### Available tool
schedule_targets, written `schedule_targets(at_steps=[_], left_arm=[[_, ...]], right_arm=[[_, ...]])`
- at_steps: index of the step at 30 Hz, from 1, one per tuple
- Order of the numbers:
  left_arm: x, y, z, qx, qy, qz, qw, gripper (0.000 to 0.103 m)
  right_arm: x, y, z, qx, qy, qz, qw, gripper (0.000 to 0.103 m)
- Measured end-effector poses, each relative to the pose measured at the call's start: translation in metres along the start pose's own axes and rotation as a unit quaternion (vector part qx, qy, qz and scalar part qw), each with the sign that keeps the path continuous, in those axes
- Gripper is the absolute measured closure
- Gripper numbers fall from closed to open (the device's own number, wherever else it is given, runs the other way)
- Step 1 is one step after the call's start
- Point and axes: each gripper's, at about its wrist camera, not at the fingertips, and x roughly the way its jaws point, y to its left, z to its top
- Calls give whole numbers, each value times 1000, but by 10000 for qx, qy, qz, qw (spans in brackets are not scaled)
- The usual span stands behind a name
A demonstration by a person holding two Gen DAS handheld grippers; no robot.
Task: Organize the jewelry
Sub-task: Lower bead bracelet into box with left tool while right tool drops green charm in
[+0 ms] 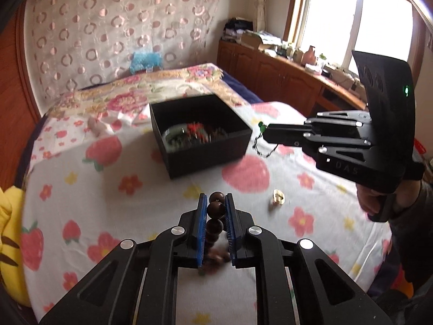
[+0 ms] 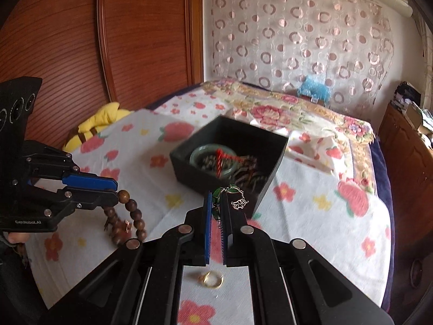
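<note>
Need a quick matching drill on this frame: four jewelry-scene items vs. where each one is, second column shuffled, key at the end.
1. wooden bead bracelet
2. green pendant necklace
3. gold ring
4. jade bangle

A. loose on the bedsheet
B. inside the black box
C. clamped in the left gripper
D. clamped in the right gripper

Pairs: 1-C, 2-D, 3-A, 4-B
</note>
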Motion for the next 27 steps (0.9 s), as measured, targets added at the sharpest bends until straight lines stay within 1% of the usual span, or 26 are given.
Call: schedule_targets(at_steps=[6,12,18,24,25,27], left_arm=[[-7,-3,29,127,-314,101,9994,91],[-5,7,59,125,-554,250,9981,91],[4,16,82,137,-670,325,9971,91],[27,24,101,144,-638,316,9974,91],[31,24,103,152,-624,310,9975,91],[36,24,104,142,-608,310,9976,91]], right_arm=[[10,-11,18,-26,-112,34,9999,96],[21,-21,34,3,-223,98,9997,96],[34,-27,39,49,-207,170,9996,96],[45,-37,35,157,-106,105,9998,95],[45,-38,34,171,-105,101,9997,94],[43,-40,33,203,-113,87,9997,87]])
